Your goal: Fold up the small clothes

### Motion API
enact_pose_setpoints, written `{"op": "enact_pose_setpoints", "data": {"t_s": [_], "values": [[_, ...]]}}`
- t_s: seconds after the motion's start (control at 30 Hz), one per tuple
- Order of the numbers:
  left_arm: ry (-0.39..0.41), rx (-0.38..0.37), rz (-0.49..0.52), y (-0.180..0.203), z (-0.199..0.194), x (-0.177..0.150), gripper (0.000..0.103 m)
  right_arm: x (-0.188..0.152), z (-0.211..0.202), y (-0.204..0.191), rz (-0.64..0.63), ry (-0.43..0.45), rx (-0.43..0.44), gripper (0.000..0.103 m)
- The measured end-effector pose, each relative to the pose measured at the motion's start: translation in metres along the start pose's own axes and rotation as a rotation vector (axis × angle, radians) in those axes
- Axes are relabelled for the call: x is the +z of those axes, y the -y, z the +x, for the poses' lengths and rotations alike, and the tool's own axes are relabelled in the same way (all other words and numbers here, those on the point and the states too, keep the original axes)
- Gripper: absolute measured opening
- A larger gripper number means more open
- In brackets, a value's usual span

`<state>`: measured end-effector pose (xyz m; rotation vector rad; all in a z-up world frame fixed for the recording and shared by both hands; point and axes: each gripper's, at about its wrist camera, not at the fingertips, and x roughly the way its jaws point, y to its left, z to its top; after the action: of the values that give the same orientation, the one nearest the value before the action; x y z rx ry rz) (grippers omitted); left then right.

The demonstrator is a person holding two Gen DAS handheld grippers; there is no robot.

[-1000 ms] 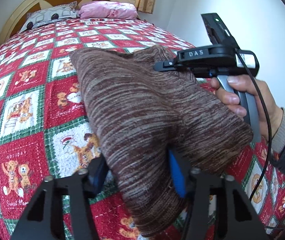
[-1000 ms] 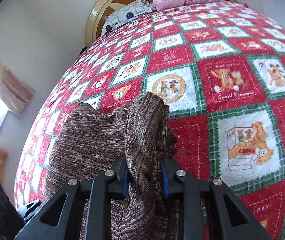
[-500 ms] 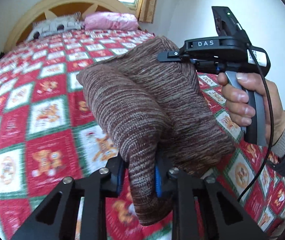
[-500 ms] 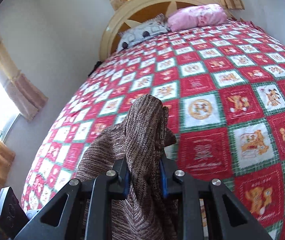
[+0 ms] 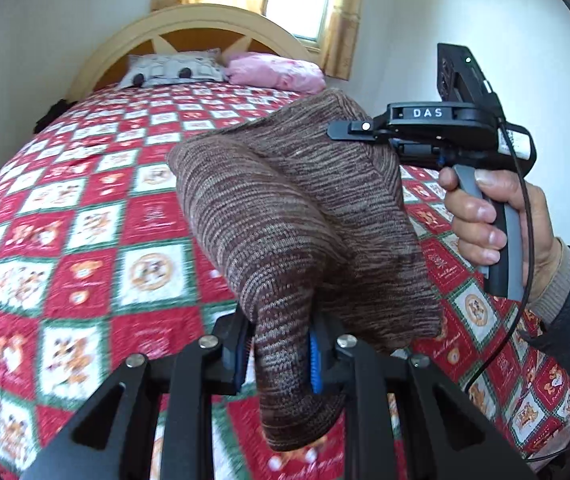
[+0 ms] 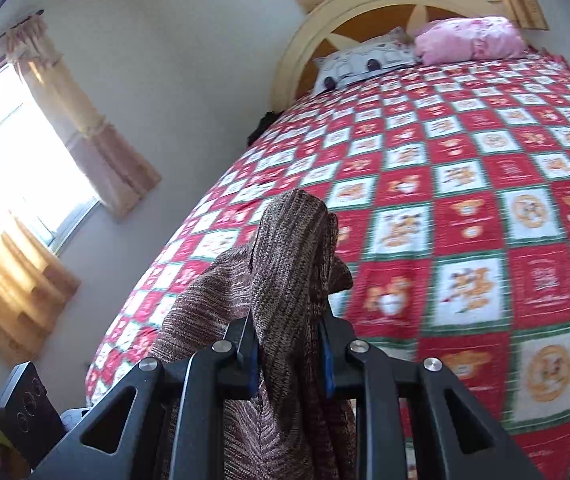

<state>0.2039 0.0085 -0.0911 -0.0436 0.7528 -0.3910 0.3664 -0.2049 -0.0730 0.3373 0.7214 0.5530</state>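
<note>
A brown striped knit garment hangs in the air above the bed, held at two places. My left gripper is shut on one bunched edge of it, which droops below the fingers. My right gripper is shut on another bunched edge of the garment. In the left wrist view the right gripper shows at the right, held by a hand, pinching the garment's far upper edge.
The bed has a red, white and green patchwork quilt. A grey pillow and a pink pillow lie by the curved headboard. Curtained windows and white walls surround it. A black device sits low left.
Both grippers have risen with the garment, lifting it off the quilt. The left gripper has closed on its edge. More of the room and headboard shows now.
</note>
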Motion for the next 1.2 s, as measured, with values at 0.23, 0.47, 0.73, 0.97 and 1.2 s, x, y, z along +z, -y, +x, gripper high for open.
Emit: {"op": "enact_pose_setpoints", "data": {"t_s": [0.23, 0.47, 0.73, 0.97, 1.2], "values": [[0.021, 0.041, -0.049, -0.027, -0.040, -0.021, 0.024, -0.010, 0.028, -0.040, -0.008, -0.053, 0.061, 0.023], [0.049, 0.117, -0.077, -0.048, -0.072, -0.048, 0.024, -0.023, 0.065, -0.088, -0.048, -0.113, 0.141, 0.023], [0.073, 0.199, -0.136, -0.072, -0.104, -0.071, 0.024, -0.037, 0.117, -0.142, -0.086, -0.191, 0.217, 0.023], [0.066, 0.273, -0.174, -0.095, -0.118, -0.096, 0.024, -0.053, 0.158, -0.187, -0.145, -0.257, 0.249, 0.023], [0.023, 0.306, -0.241, -0.118, -0.110, -0.123, 0.024, -0.075, 0.199, -0.209, -0.173, -0.325, 0.228, 0.023]]}}
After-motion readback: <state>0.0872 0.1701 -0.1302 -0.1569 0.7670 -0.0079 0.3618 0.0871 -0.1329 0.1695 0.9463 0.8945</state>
